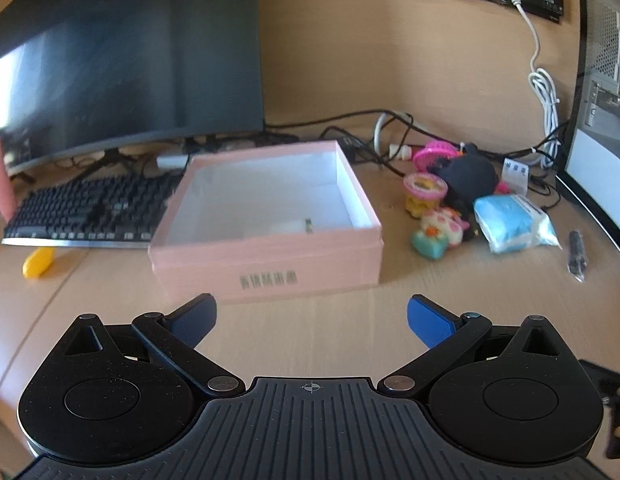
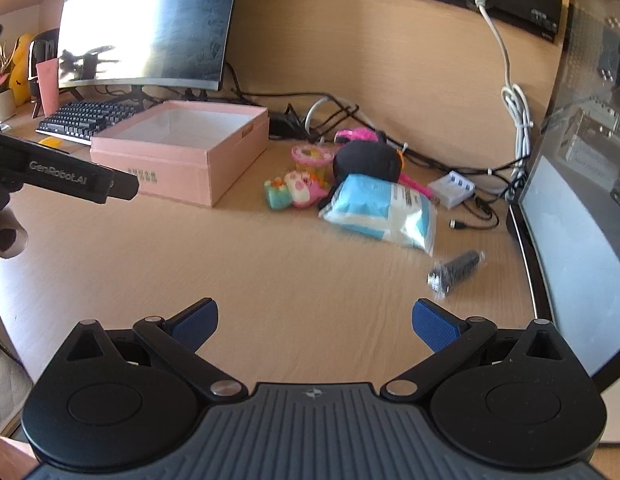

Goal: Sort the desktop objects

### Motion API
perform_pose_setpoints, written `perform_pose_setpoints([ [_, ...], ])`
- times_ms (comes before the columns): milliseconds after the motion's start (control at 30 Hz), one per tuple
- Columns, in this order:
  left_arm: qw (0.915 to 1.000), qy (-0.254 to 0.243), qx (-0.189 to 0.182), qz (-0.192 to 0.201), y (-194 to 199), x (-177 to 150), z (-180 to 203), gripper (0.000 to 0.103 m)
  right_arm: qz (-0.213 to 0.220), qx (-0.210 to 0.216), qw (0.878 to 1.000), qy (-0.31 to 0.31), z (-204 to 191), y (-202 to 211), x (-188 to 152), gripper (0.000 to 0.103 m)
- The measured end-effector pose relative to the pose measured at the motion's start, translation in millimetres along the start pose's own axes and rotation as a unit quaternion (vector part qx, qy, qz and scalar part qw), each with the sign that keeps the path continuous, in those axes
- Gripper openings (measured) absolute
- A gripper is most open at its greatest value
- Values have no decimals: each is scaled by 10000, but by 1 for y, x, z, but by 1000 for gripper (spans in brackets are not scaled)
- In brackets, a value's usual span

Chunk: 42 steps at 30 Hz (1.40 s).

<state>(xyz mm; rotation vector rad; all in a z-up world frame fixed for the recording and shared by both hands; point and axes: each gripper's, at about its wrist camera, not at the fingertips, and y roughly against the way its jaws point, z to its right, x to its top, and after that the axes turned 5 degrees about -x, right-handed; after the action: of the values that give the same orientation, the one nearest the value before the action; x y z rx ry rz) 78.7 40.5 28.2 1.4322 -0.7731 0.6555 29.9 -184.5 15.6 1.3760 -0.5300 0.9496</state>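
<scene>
A light wooden desk (image 2: 270, 272) carries everything. At its back left a large dark monitor (image 1: 122, 60) stands over a black keyboard (image 1: 90, 212), and a second screen (image 2: 569, 260) lines the right edge.

In front of the keyboard sits an open pink box (image 1: 270, 256), white inside, with something small and pale lying near its front wall; what that is cannot be told. In the left wrist view the box lies straight ahead of the left gripper (image 1: 311, 314), just beyond the fingertips and a little left of centre, not between them. The left gripper's blue-padded fingers (image 1: 429, 320) are spread wide with nothing in them, above bare desk.

Right of the box lies a heap of things: a black plush toy (image 2: 369, 160), a blue-and-white packet (image 2: 373, 204) in front of it, and small pastel toys (image 2: 298, 192) on the heap's left side, with a pink ring-shaped toy (image 2: 353, 136) behind. A white battery case (image 2: 453, 188) lies to the right of the packet.

The right gripper (image 2: 315, 320) is also spread wide and empty over bare desk. The heap lies well ahead of its fingertips. A small black cylinder in clear wrap (image 2: 455, 268) lies nearest, ahead and to the right of the right finger, not touching it. A small yellow object (image 1: 38, 262) rests by the keyboard's front edge.
</scene>
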Motion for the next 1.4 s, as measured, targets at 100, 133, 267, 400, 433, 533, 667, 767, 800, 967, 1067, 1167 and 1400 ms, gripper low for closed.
perform_pose_setpoints([
  [100,9999,-60,-134,-12,-14,20,-15,103,148,-40,9998,-118,0,-2,16,103],
  [133,9999,-61,-127,-43,-20,29,-21,102,201,-53,9996,-171,1,-3,20,103],
  [267,9982,118,-106,-578,-57,65,-51,68,245,-63,9986,-474,1,-9,32,103],
  [400,9910,234,-517,-1213,-99,88,-66,95,58,-55,9975,-696,-3,-19,30,103],
  [433,9899,194,-544,-1292,-107,92,-66,95,-17,-76,9973,-729,-3,-23,27,103],
  [533,9876,145,-456,-1493,-132,99,-65,95,-207,-144,9958,-881,-2,-29,22,103],
  [667,9778,243,-582,-1999,-165,101,-65,95,-322,-285,9935,-1052,4,-30,18,103],
  [767,9725,174,-610,-2240,-181,100,-61,95,-380,-400,9919,-1144,9,-28,15,103],
  [800,9710,195,-594,-2308,-186,99,-60,95,-401,-433,9914,-1166,11,-28,14,103],
  [967,9673,346,-409,-2480,-199,92,-67,81,-431,-584,9898,-1228,18,-22,11,103],
  [1067,9712,331,-317,-2340,-189,92,-69,81,-424,-649,9889,-1268,24,-19,9,103],
  [1167,9816,251,-216,-1882,-164,99,-66,81,-415,-690,9885,-1277,29,-18,7,103],
  [1400,9874,-575,-1247,-791,-57,89,-9,81,-651,-759,9882,-1160,35,-30,-4,103],
])
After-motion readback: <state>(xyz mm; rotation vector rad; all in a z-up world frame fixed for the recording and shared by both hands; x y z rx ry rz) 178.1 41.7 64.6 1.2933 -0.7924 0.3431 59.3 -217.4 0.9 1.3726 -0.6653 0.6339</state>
